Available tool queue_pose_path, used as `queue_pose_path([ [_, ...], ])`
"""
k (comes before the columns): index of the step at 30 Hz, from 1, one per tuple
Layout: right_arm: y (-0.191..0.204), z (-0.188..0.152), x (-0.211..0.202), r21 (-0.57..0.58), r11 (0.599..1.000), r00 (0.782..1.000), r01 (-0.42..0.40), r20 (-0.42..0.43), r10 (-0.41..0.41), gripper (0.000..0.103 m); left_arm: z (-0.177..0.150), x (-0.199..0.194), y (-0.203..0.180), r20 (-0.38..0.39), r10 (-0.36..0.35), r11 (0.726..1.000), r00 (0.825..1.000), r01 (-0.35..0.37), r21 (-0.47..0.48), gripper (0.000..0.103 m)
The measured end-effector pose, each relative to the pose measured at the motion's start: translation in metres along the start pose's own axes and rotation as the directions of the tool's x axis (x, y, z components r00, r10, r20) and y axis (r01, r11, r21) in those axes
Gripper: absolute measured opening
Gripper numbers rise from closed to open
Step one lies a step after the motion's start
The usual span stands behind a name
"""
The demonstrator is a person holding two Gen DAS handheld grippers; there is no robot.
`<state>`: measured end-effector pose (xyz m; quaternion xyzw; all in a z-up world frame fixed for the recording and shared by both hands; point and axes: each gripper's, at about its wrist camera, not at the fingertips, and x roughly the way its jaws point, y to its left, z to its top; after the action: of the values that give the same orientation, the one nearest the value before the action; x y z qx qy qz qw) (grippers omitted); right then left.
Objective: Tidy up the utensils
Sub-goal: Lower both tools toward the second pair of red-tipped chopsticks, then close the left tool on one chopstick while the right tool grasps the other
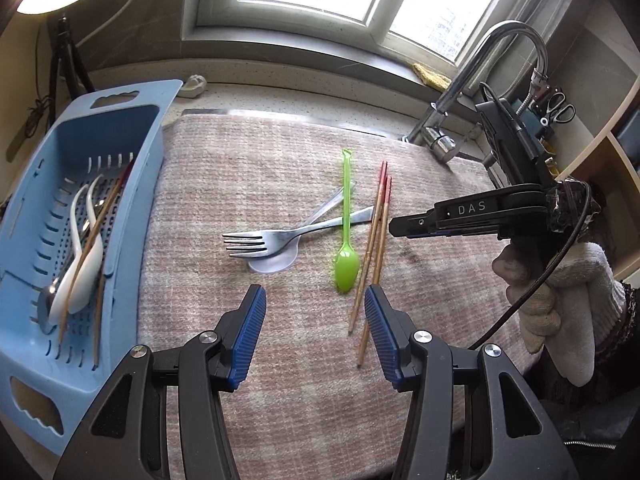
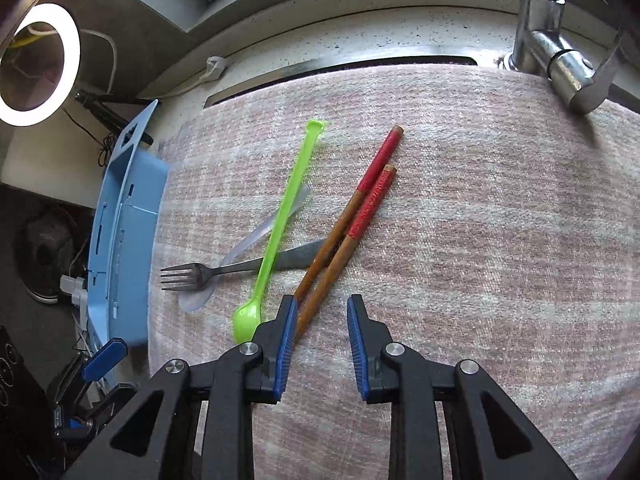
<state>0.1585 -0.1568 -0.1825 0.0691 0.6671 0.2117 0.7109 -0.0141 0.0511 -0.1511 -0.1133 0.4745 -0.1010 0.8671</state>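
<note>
On the pink checked cloth [image 1: 224, 168] lie a pair of red-topped wooden chopsticks [image 1: 376, 232] [image 2: 360, 208], a green plastic spoon [image 1: 346, 240] [image 2: 276, 232], a metal fork [image 1: 272, 240] [image 2: 200, 274] and a clear plastic spoon [image 1: 276, 264] under the fork. My left gripper [image 1: 314, 292] hovers open over the cloth, with nothing between its fingers. My right gripper [image 2: 322, 302] is low over the chopsticks' thin ends. These run beside and under its left finger [image 2: 289, 320], and its jaws stand apart. The blue basket [image 1: 132, 200] at the left holds white spoons, chopsticks and a metal spoon.
A chrome faucet [image 1: 472, 92] [image 2: 560, 64] rises at the cloth's far right corner. A gloved hand [image 1: 560, 292] grips the right gripper's handle. A ring light [image 2: 36, 64] stands at the far left, and scissors [image 1: 560, 110] hang at the right wall.
</note>
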Motion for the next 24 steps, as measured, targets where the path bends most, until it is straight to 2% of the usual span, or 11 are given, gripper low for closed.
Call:
queue_pose_path([
  [11, 0.005, 0.0, 0.016, 0.047, 0.998, 0.999, 0.035, -0.006, -0.035, 0.017, 0.008, 0.009, -0.01, -0.014, -0.038, 0.996, 0.999, 0.039, 0.078, 0.047],
  [16, 0.009, 0.0, 0.014, 0.008, 0.995, 0.995, 0.1, 0.007, -0.1, 0.012, 0.011, 0.013, -0.008, -0.023, -0.051, 0.994, 0.998, 0.053, 0.093, 0.047],
  [24, -0.009, -0.005, -0.001, 0.039, 0.99, 0.99, 0.133, 0.039, -0.135, 0.012, 0.023, 0.04, -0.028, -0.077, -0.084, 0.975, 0.994, 0.098, 0.201, 0.026],
])
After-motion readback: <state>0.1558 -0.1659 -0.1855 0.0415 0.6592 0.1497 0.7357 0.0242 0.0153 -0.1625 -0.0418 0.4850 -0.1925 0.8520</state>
